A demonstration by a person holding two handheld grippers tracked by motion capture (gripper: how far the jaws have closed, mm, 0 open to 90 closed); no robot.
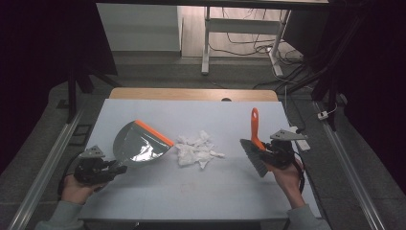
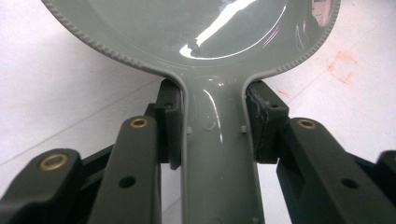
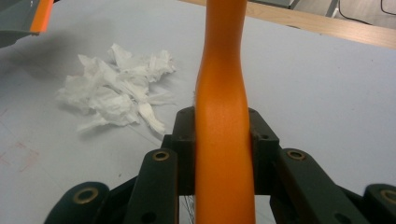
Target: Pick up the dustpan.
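Observation:
A grey dustpan [image 1: 139, 143] with an orange lip is held over the left of the table, its mouth turned toward the middle. My left gripper [image 1: 117, 168] is shut on the dustpan's grey handle [image 2: 217, 154], pads pressed on both sides. A pile of torn white paper [image 1: 196, 149] lies in the middle of the table, and it lies left of the brush handle in the right gripper view, paper [image 3: 116, 91]. My right gripper [image 1: 265, 152] is shut on the orange handle [image 3: 223, 140] of a hand brush [image 1: 254, 148], whose dark bristles point down and left toward the paper.
The work surface is a pale grey sheet [image 1: 191, 191] on a wooden table [image 1: 191, 94]. A white object [image 1: 301, 143] lies near the right edge behind my right gripper. Beyond the far edge are desk legs and cables on the floor [image 1: 249, 48].

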